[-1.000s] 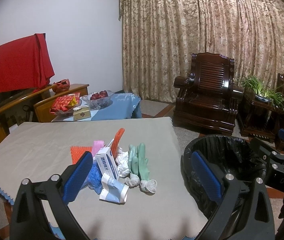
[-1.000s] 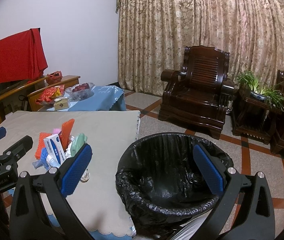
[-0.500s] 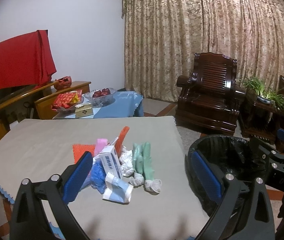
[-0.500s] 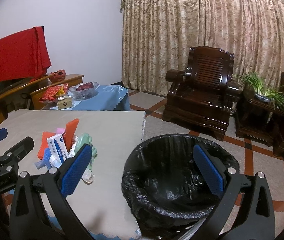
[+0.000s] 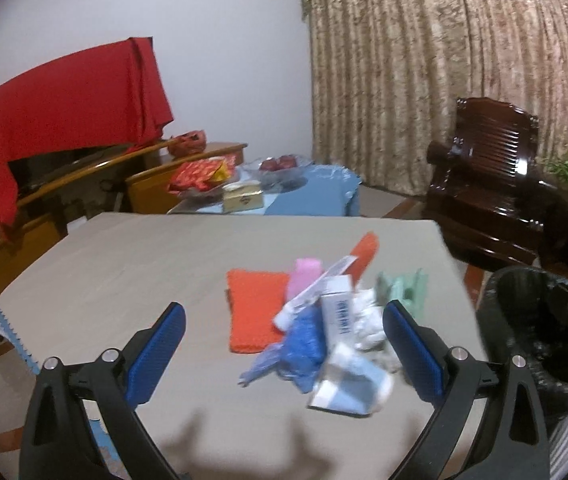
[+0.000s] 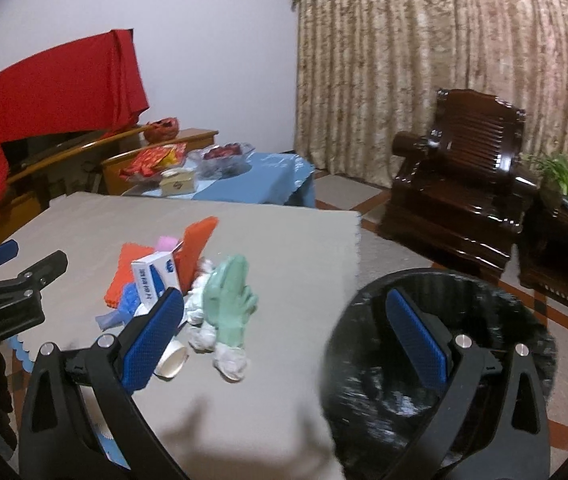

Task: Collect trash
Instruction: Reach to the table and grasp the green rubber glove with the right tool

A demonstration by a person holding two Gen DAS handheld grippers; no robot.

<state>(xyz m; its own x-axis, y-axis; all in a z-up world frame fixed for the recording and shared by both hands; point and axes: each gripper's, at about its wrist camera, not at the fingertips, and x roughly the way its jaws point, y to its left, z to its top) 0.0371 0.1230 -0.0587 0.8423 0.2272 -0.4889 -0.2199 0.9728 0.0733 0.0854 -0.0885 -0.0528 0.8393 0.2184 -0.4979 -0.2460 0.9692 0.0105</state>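
A table [image 5: 132, 264] covered in a plain grey cloth carries a small heap of trash [image 5: 324, 320] near its right edge, closer to the front than the back. The left gripper [image 5: 284, 354] hangs above the front of the table with its blue-padded jaws spread wide and nothing between them; the heap lies just beyond it. In the heap a white box [image 6: 155, 278] with a blue panel bears printed characters too blurred to read. Around it lie a flat orange knitted cloth [image 5: 254, 312], a pink block [image 5: 304, 276], crumpled blue plastic [image 5: 300, 344], white wadded tissue [image 6: 204, 332], a limp pale green glove [image 6: 230, 300] and a pale blue and white carton [image 5: 350, 388]. A paper cup [image 6: 172, 360] lies on its side at the front of the heap. The right gripper [image 6: 284, 340] is also spread wide and empty, held over the table's right edge. A round bin [image 6: 444, 360] lined with a glossy black bag stands on the floor just off that edge. Behind are a carved dark wooden chair [image 6: 464, 184], patterned beige curtains [image 6: 424, 60] and a red cloth [image 6: 56, 88] draped over a cabinet.
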